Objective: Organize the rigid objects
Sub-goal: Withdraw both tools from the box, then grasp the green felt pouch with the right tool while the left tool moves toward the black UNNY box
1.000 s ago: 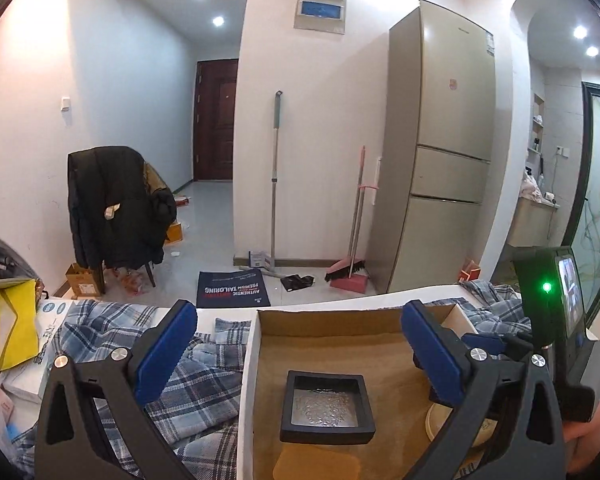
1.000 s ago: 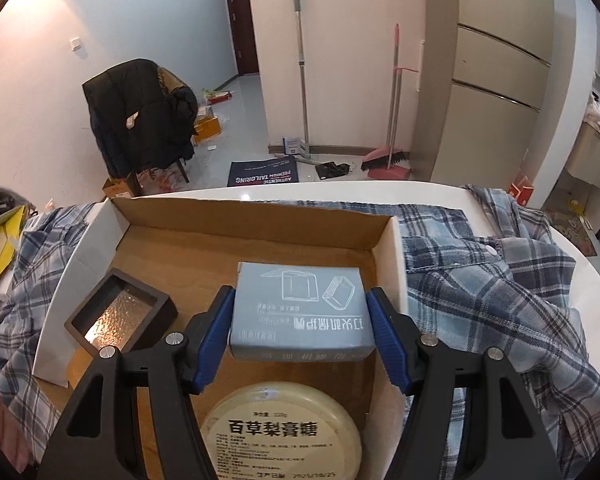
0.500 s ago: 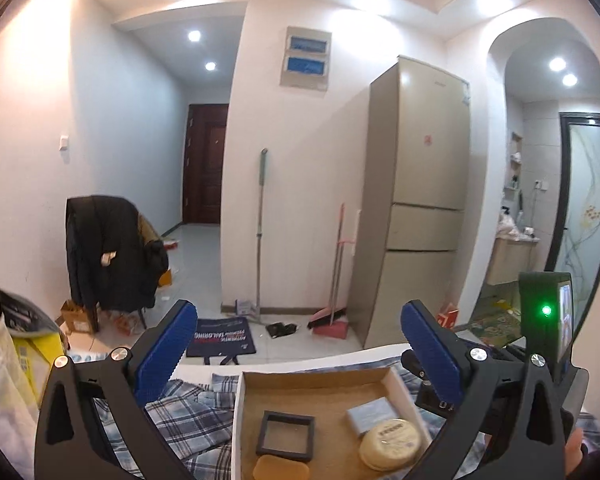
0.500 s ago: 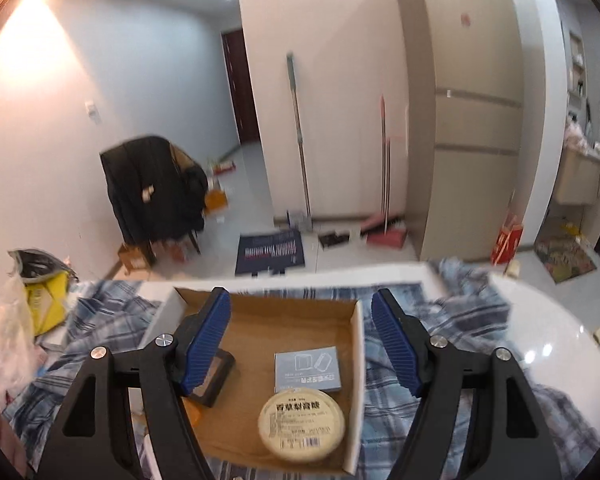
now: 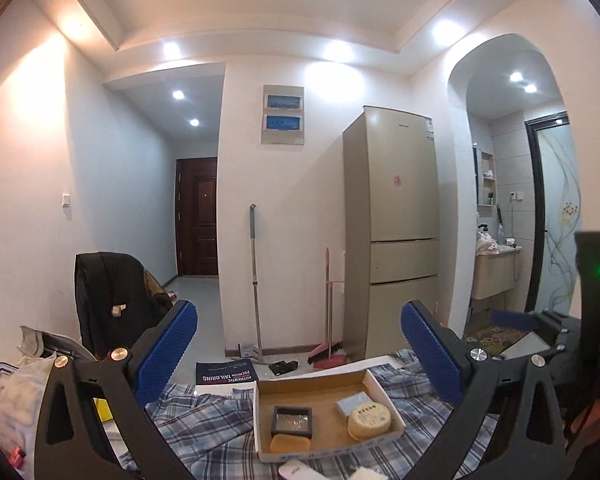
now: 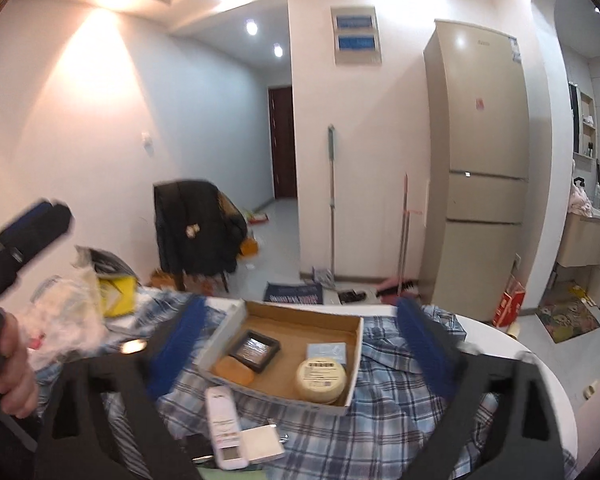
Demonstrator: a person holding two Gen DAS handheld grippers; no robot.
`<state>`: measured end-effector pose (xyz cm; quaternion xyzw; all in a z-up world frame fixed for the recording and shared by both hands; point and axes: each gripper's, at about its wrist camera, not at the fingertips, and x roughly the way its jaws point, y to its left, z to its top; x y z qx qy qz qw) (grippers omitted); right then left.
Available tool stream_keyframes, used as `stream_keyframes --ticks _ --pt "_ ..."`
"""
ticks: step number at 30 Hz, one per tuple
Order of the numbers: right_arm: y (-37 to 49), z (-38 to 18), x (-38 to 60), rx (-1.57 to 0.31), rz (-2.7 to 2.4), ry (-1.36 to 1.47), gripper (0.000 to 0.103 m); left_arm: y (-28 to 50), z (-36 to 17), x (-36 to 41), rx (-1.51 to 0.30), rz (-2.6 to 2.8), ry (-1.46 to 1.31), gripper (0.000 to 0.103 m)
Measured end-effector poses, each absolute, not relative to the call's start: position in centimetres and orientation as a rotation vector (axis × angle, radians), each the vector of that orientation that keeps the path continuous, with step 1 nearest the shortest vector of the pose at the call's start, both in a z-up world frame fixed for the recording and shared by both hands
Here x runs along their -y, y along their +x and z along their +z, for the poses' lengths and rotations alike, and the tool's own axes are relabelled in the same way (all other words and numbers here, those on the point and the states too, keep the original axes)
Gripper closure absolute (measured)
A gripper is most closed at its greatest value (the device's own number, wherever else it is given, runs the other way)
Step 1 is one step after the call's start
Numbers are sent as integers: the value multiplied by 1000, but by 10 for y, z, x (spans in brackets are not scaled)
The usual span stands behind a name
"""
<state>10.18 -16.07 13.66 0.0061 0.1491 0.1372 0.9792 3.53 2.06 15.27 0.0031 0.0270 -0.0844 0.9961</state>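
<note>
A shallow cardboard box (image 6: 304,316) lies on a plaid cloth. It holds a black square tray (image 6: 256,350), an orange pad (image 6: 234,370), a round cream tin (image 6: 320,376) and a small grey-blue box (image 6: 327,353). My right gripper (image 6: 302,346) hovers above and in front of the box. Its jaws are opening wide, with nothing between them. In the left wrist view the same box (image 5: 312,385) is small and low, with the tin (image 5: 369,420) and tray (image 5: 292,420) inside. My left gripper (image 5: 298,354) is open, empty and pointing level, well back from the box.
A white remote (image 6: 224,420) and a white adapter block (image 6: 262,446) lie on the plaid cloth (image 6: 400,400) in front of the box. Plastic bags and a yellow carton (image 6: 116,292) crowd the left. A hand (image 6: 8,364) grips the left tool. The round table's edge (image 6: 540,380) curves right.
The right gripper let go of the grey-blue box, which now lies in the cardboard box, and its jaws spread wider. Both grippers drew back and rose, so the box looks small.
</note>
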Motion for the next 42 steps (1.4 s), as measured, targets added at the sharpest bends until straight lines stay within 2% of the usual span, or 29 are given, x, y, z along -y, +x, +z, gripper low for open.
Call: stream_keyframes --ticks 6,15,20,28,42 --pt "67 127 161 -274 301 55 0 -7 145 -31 -2 -140 -2 0" --pt "58 85 157 -389 366 95 0 -14 110 -44 -113 -183 -84 0" --pt "62 68 153 -415 356 55 0 -7 91 -53 -129 -155 -83 0" --pt "84 30 147 -531 372 43 0 32 52 -55 -289 -191 -90 0" --pt "100 -32 119 -737 436 -97 0 52 -5 -51 -341 -180 -36 0"
